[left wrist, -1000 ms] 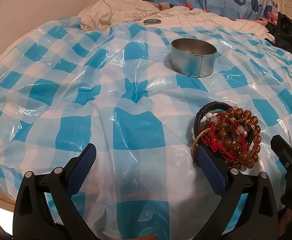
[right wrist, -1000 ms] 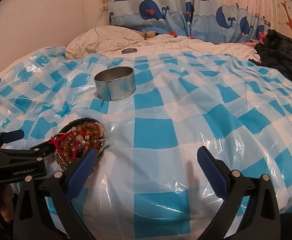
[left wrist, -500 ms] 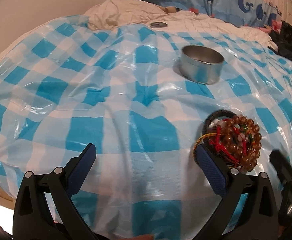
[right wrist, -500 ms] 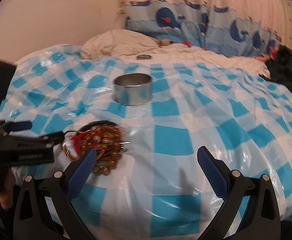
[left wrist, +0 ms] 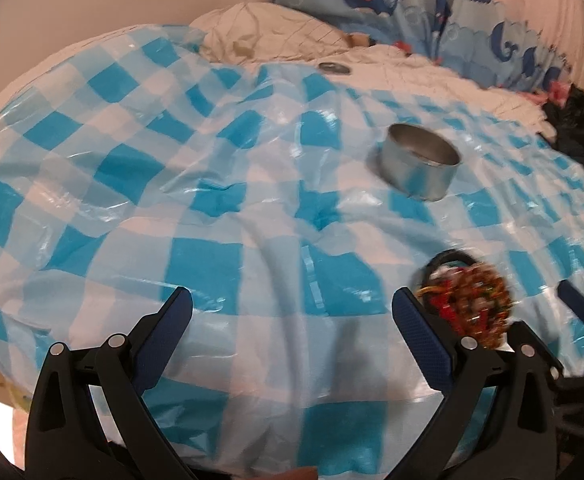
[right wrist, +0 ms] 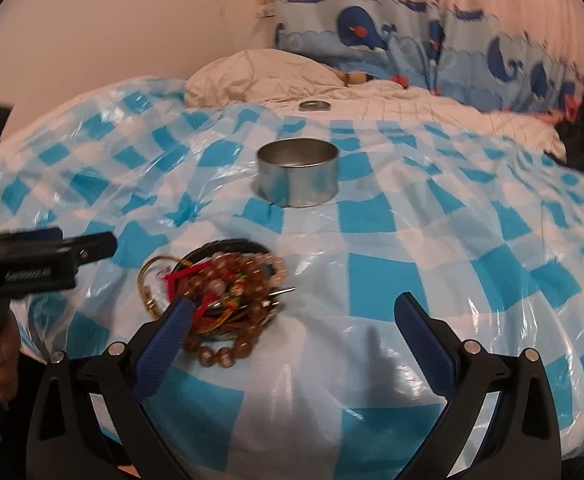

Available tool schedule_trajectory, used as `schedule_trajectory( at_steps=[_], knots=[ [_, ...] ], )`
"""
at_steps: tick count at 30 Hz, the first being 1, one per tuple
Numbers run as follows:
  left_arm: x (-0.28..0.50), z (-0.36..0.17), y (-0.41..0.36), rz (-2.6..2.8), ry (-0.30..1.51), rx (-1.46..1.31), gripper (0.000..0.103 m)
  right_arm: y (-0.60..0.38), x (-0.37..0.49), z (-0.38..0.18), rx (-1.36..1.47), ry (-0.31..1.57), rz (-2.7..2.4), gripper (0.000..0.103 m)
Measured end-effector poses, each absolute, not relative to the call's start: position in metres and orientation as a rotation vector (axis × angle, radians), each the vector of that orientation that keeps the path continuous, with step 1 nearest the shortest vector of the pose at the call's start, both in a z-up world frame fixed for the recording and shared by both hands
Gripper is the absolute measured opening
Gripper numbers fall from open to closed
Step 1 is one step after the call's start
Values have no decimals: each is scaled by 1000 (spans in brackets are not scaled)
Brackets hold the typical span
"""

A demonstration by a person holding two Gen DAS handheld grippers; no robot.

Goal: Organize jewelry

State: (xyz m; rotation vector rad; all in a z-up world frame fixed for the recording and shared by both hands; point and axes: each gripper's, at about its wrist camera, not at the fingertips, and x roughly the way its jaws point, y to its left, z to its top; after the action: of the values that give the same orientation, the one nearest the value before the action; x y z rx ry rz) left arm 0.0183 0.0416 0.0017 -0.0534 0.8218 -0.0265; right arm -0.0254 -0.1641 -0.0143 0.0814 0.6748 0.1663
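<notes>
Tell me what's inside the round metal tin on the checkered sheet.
The metal tin stands open and upright. Only its far inner wall and a strip of bare metal floor show, with no jewelry visible there. The near wall hides the rest of the floor, so something flat lying there can't be ruled out.

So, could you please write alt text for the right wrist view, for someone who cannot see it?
The open right gripper hangs over a heap of bracelets on a blue-and-white checked plastic sheet covering a bed. An open round metal tin stands beyond the heap, its lid farther back, and the left gripper enters from the left edge.
</notes>
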Motion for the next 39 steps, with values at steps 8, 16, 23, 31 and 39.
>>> schedule_trajectory(
  at_steps=[8,16,23,31,39],
  knots=[
    [25,-6,14,-166,854,-54,96,-174,-24,-17,117,710,199,70],
    [26,-14,9,-248,877,-86,62,-181,-24,-17,144,708,177,70],
    [24,-17,0,-312,903,-28,4,-183,-24,-15,150,706,181,72],
    [14,-4,8,-400,878,-82,2,-173,-24,-11,113,686,213,72],
    [15,7,23,-396,844,-139,2,-160,-8,-11,93,700,267,46]
  ],
)
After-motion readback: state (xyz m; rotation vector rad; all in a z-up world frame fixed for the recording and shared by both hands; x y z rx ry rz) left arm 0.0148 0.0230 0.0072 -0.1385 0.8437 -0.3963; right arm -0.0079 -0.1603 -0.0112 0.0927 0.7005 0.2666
